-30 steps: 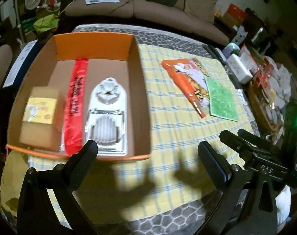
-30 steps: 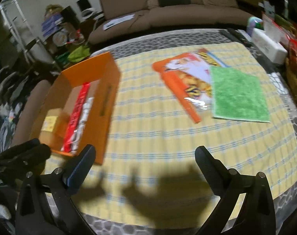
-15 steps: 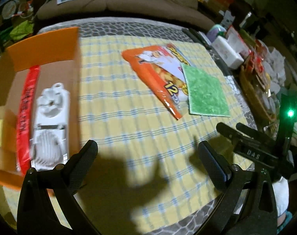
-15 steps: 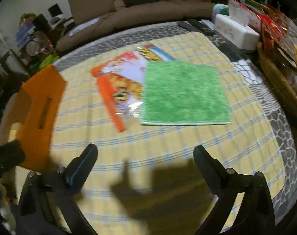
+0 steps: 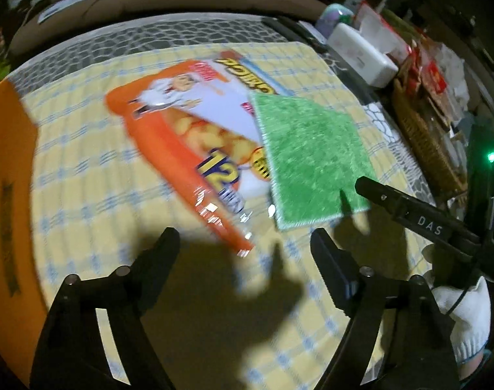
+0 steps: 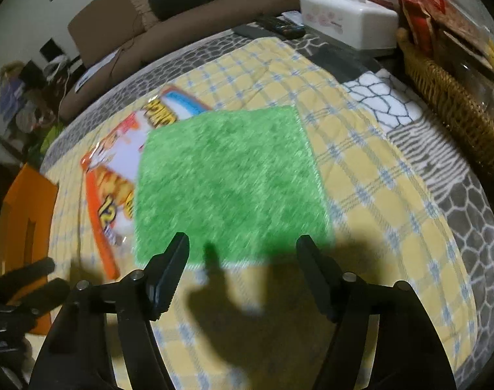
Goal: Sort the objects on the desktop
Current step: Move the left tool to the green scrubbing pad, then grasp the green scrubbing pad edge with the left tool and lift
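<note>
An orange snack bag (image 5: 188,130) lies flat on the yellow checked cloth (image 5: 84,169), with a green cloth (image 5: 312,159) overlapping its right side. My left gripper (image 5: 243,247) is open and empty, just short of the bag's near corner. My right gripper (image 6: 242,253) is open and empty at the near edge of the green cloth (image 6: 227,182); the snack bag (image 6: 116,178) lies to its left. The right gripper also shows at the right of the left wrist view (image 5: 416,217). The orange cardboard box (image 5: 6,162) stands at the left edge.
A white tissue box (image 6: 347,19), a wicker basket (image 6: 451,100) with packets and remote controls (image 6: 273,29) stand along the right and far side. A brown sofa (image 6: 181,29) is behind the table. The box's orange wall (image 6: 19,214) is left.
Both grippers have swung right, away from the box, and moved closer to the snack bag and green cloth. The box's contents have left the view. Both stay open.
</note>
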Demonstrator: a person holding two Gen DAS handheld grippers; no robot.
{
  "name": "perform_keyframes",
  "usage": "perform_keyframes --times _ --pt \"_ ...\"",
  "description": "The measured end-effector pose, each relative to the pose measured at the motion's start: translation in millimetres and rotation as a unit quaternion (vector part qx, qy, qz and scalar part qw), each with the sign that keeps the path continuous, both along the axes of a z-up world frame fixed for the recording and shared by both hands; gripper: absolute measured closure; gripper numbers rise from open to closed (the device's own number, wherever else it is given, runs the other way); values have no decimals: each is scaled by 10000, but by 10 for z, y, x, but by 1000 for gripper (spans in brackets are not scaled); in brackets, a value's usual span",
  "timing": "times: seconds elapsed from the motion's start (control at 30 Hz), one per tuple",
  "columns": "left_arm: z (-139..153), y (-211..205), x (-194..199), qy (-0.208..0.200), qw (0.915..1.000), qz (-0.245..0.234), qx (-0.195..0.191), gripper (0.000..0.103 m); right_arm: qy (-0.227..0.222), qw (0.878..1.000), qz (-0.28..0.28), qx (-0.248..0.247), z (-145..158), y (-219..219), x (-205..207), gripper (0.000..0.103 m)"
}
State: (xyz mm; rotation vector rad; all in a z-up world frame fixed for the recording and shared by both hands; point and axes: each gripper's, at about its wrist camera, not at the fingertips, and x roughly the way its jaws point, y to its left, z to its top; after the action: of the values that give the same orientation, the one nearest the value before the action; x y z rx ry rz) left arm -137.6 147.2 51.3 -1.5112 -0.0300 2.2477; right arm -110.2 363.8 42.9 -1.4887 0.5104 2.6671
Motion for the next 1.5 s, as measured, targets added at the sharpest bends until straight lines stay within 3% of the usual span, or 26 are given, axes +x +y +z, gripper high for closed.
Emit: perform_keyframes --times 0.1,0.2,0.47,0.6,0.7,0.73,0.8,0.83,1.07,1.5 --pt "-105 192 -95 10 9999 -138 -65 31 8 9996 -161 -234 -65 169 -67 38" --pt "-227 379 -150 32 9994 -261 -208 31 0 9991 -213 -367 -115 264 -118 42" --pt "-286 630 -187 178 9984 -427 -318 31 34 9996 -204 -217 -126 329 -188 48" --pt "-269 659 -224 213 9985 -383 -326 31 64 9996 -243 152 -99 343 -182 48" --pt "-291 684 -229 218 9982 -397 -383 32 -64 9998 -192 22 -189 350 -200 46" --pt "-286 691 -216 252 9981 -421 -384 35 -17 9997 -165 153 -182 309 -196 45" --pt "-284 718 -200 258 9978 -452 -417 78 -11 10000 -10 54 -176 250 -219 49" --pt "-295 729 -206 199 9978 -462 -436 82 7 10000 27 -23 -176 235 -223 56" --pt "-288 676 -211 -14 9988 -433 -231 85 92 9939 236 -1077 -241 211 -235 83" --pt "-172 393 -144 -18 9997 -133 -196 91 257 9941 560 -892 -3 -115 -227 87"
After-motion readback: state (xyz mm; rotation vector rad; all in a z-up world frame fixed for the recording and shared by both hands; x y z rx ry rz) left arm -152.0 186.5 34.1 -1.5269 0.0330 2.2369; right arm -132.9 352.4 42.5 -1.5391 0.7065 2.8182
